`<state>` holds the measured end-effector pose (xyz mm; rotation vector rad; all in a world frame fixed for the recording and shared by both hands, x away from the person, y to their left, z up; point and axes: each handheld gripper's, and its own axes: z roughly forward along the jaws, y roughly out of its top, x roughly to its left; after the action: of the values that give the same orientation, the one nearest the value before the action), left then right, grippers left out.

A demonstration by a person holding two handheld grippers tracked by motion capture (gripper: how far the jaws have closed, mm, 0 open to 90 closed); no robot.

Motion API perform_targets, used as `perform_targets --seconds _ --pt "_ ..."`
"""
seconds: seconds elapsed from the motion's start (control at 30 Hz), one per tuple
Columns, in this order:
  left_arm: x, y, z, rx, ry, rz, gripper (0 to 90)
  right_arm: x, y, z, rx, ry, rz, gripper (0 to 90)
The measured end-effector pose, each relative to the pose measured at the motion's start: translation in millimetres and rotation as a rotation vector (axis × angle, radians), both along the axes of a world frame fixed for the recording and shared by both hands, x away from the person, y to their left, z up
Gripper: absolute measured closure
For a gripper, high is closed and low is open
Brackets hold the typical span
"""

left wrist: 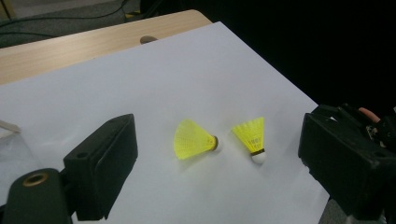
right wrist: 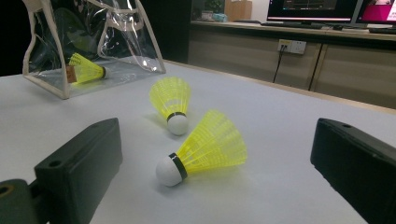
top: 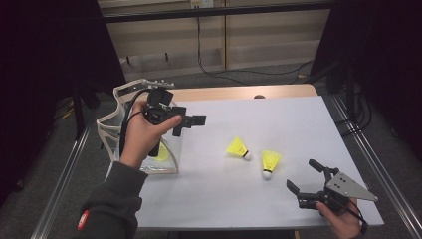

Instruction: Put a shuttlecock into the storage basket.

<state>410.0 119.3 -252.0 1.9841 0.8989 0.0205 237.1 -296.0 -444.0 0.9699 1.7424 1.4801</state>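
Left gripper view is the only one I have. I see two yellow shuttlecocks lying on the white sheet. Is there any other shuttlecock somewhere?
Observer: Yes, a third shuttlecock lies inside a clear bag.
Operator: Where is this bag from my claw?
Observer: It stands at the left edge of the white sheet, and the left claw hovers close beside its top.
Operator: And the other claw?
Observer: The right claw is open and empty, low near the sheet's front right corner.

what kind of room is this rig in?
Probably a lab or office workspace set up for recording. A white-topped table stands inside a metal rail frame, computer monitors sit on a counter behind, and cables trail across the grey floor below a wall socket.
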Motion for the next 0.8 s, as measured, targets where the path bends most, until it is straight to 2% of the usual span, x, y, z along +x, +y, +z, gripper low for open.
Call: perform_targets --seconds 0.2,0.33,0.57,0.8 --pt "-4.3 -7.6 -8.9 -0.003 0.006 -0.027 10.4 -0.4 0.1 0.1 0.000 0.001 0.000 2.0" --pt "-7.0 -13.3 -15.4 -0.011 -0.001 -0.029 10.0 0.0 0.2 0.0 -0.001 0.001 0.000 1.9" --pt "-12.3 -19.8 -24.2 0.003 -0.018 -0.043 8.9 -0.1 -0.5 0.0 -0.002 -0.002 -0.004 2.0" --pt "-16.8 -23.8 -31.8 -0.007 -0.026 -0.043 8.2 -0.2 -0.2 0.0 -0.002 0.001 -0.003 1.9"
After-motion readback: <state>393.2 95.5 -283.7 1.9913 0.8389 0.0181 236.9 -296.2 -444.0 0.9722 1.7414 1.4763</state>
